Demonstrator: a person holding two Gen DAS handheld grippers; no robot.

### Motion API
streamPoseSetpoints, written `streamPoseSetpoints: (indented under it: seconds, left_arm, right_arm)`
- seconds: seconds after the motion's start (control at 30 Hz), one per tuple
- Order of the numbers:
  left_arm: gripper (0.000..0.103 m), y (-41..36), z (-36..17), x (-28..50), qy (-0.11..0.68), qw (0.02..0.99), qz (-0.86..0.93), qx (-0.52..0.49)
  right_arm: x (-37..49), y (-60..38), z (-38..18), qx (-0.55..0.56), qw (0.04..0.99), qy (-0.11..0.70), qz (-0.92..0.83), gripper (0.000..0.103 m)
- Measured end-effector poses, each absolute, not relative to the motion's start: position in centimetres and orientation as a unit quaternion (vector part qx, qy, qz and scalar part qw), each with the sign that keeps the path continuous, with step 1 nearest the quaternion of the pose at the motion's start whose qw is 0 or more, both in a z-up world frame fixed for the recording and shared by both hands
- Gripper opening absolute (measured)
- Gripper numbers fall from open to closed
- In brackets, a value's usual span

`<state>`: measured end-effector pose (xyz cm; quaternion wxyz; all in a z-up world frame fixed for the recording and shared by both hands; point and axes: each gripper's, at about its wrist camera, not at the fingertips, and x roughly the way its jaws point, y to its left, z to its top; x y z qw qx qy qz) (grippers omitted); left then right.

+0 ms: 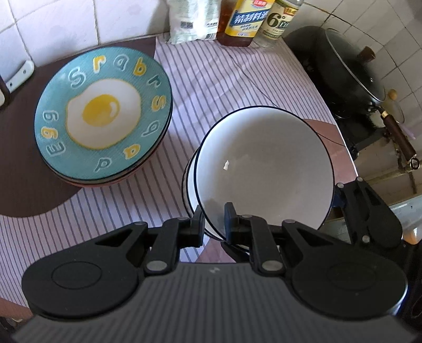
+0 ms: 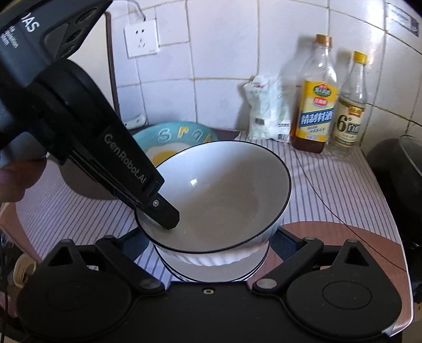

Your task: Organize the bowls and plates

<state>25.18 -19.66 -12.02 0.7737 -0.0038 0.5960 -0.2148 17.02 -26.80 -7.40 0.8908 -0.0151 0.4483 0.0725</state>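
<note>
My left gripper (image 1: 213, 216) is shut on the near rim of a white bowl (image 1: 263, 163) with a dark rim line, one finger inside and one outside. That bowl (image 2: 224, 195) hangs tilted, partly nested in a ribbed white bowl (image 2: 211, 258) standing on the striped cloth. In the right wrist view the left gripper (image 2: 158, 211) reaches in from the upper left. My right gripper (image 2: 208, 237) has its jaws spread wide either side of the lower bowl, with the fingertips hidden behind the bowls. A teal egg plate (image 1: 102, 110) tops a stack of plates at the left.
Two bottles (image 1: 245, 18) and a white bag (image 1: 192, 21) stand against the tiled back wall. A black wok (image 1: 343, 74) with a lid sits on the stove beyond the table's right edge. Bare striped cloth (image 1: 224, 74) lies between the plates and the bottles.
</note>
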Motion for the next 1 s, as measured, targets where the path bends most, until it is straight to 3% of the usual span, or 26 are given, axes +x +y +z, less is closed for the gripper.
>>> streamPoseSetpoints:
  seconds: [0.23, 0.53, 0.8, 0.9, 0.97, 1.0]
  left_arm:
    - [0.013, -20.2, -13.0, 25.0, 0.596, 0.780, -0.191, 0.027]
    - [0.018, -20.7, -13.3, 25.0, 0.587, 0.788, -0.178, 0.041]
    - [0.019, -20.3, -13.7, 24.8, 0.581, 0.793, -0.179, 0.025]
    - [0.024, -20.2, -13.5, 24.7, 0.579, 0.795, -0.178, 0.020]
    - [0.036, -20.0, -13.0, 24.4, 0.573, 0.800, -0.176, 0.015]
    - [0.038, -20.0, -12.7, 24.3, 0.569, 0.804, -0.174, 0.014]
  right_arm:
    - [16.5, -25.5, -8.3, -0.034, 0.871, 0.484, 0.082, 0.099]
    - [15.9, -24.1, -9.0, -0.111, 0.878, 0.463, 0.043, 0.100]
    - [15.0, -24.1, -9.6, -0.116, 0.887, 0.447, 0.034, 0.100]
    - [14.1, -24.0, -9.6, -0.122, 0.889, 0.442, 0.024, 0.100]
    - [13.0, -24.0, -9.1, -0.104, 0.896, 0.432, 0.013, 0.100]
    - [12.5, -24.2, -8.9, -0.088, 0.900, 0.427, 0.013, 0.100]
